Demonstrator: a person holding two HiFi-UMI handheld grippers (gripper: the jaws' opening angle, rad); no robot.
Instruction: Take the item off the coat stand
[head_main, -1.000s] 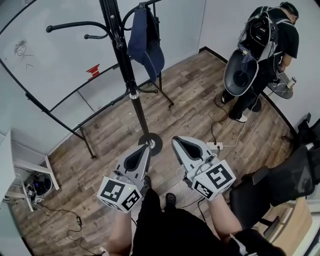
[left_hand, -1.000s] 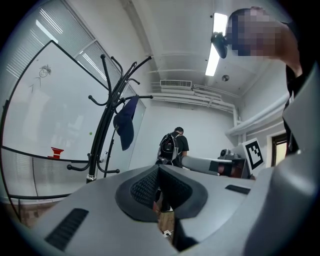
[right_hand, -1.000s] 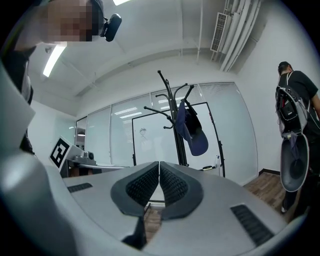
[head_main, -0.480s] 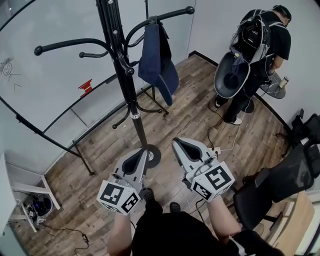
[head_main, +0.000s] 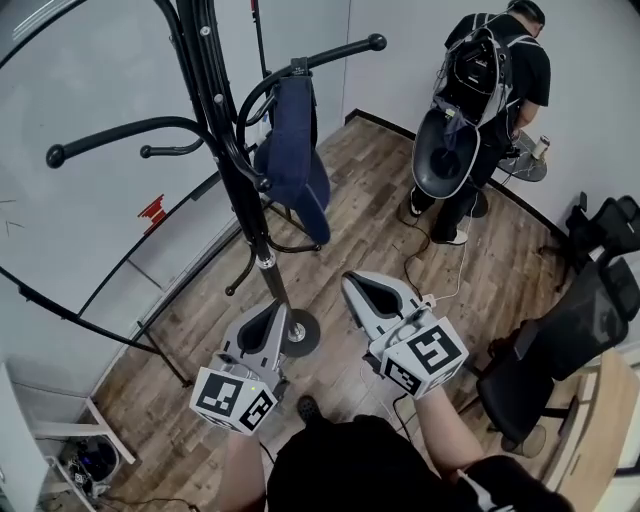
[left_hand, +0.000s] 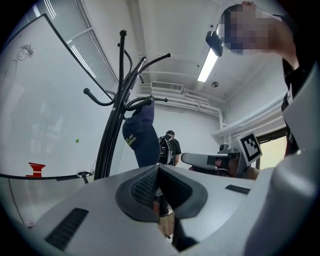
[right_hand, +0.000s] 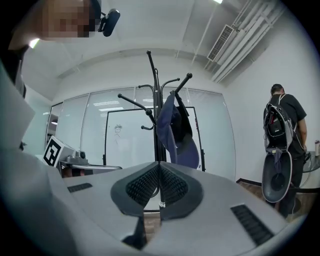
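A navy cap (head_main: 296, 165) hangs from an upper hook of the black coat stand (head_main: 222, 130), whose round base (head_main: 297, 333) rests on the wood floor. My left gripper (head_main: 281, 310) is held low beside the base, shut and empty. My right gripper (head_main: 352, 282) is just right of it, also shut and empty. Both are well below the cap. In the left gripper view the cap (left_hand: 139, 138) hangs ahead, above the closed left gripper (left_hand: 158, 171). The right gripper view shows the cap (right_hand: 176, 131) on the stand (right_hand: 157, 110), beyond the closed right gripper (right_hand: 159, 171).
A person with a backpack (head_main: 483, 85) stands at the far right by the wall. A black office chair (head_main: 570, 335) is at the right. A whiteboard on a black frame (head_main: 80, 150) stands behind the stand. A power strip (head_main: 432, 298) and cables lie on the floor.
The view has drawn nearer to the coat stand, so the cap and pole sit closer and more central. Both grippers keep their pose and stay shut.
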